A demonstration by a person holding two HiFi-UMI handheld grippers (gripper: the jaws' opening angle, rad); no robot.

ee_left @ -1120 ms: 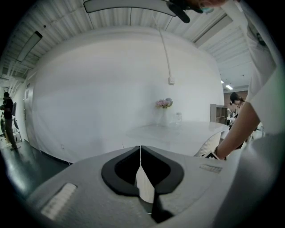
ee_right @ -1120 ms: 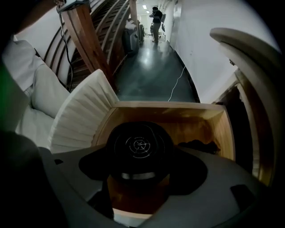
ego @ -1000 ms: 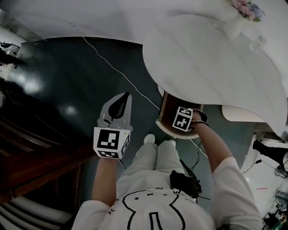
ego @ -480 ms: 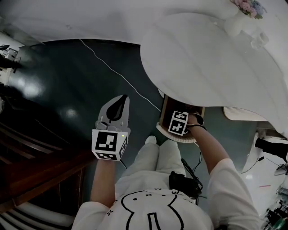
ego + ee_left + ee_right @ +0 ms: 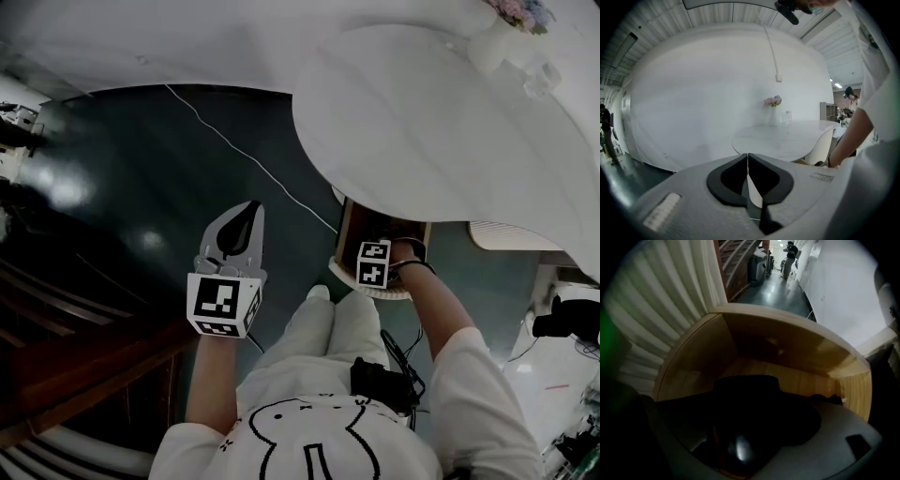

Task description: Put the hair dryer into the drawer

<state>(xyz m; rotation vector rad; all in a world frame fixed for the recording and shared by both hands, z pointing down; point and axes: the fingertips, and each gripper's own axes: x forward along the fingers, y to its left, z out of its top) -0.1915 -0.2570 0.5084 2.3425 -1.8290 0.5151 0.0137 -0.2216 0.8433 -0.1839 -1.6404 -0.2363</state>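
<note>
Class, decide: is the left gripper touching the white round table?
Apart. The head view shows the left gripper over dark floor, clear of the white round table.

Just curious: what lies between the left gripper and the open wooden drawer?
In the head view, only dark floor, crossed by a thin white cable, lies between the left gripper and the drawer.

Shows a black, glossy hair dryer, too dim for finer detail, clamped in the jaws of the right gripper and sitting low inside the open drawer, a light-wood box with a curved rim and a plank floor visible behind it.
</note>
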